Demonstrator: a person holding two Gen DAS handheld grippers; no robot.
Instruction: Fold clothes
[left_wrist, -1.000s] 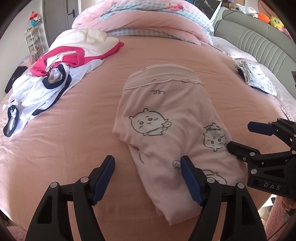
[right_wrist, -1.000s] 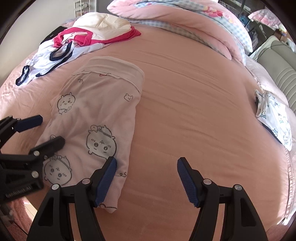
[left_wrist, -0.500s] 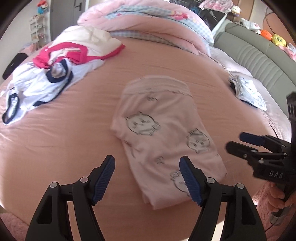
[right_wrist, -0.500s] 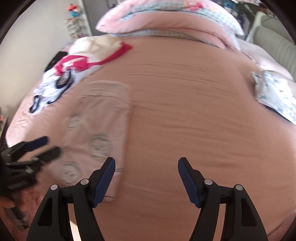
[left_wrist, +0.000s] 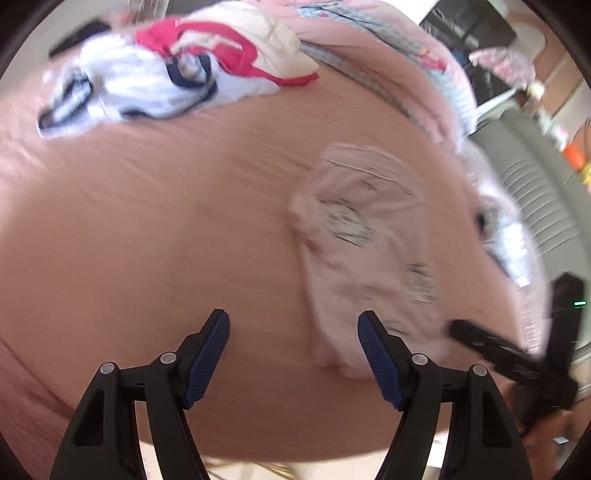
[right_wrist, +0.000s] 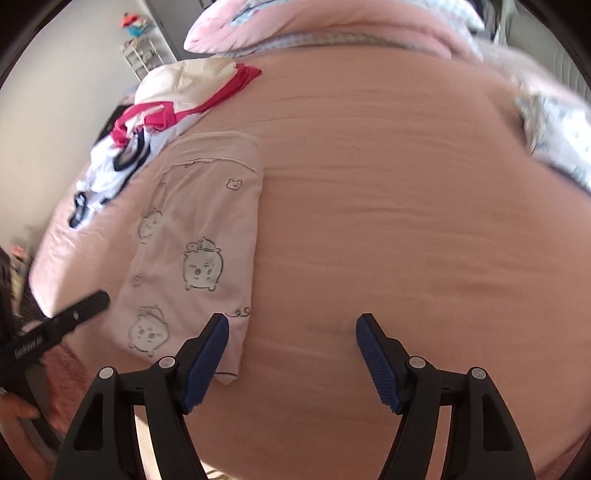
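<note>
Pyjama bottoms (right_wrist: 195, 254) in pale pink lie folded in a narrow strip near the bed's (right_wrist: 388, 240) edge. Left gripper (left_wrist: 293, 354) and right gripper (right_wrist: 291, 358) both hover with fingers spread, grasping nothing. Loose clothes (right_wrist: 147, 140) heaped toward the bed's far corner look unfolded, so more folding seems left.

Both fisheye views look down along their own fingers from near the foot edge of the bed (right_wrist: 388, 221), facing its far pillow end. The left view (badly blurred) sits tilted. Both share the folded pink garment (left_wrist: 365, 240) (right_wrist: 199, 251) and the clothes heap (left_wrist: 177, 74) (right_wrist: 155, 122).
</note>
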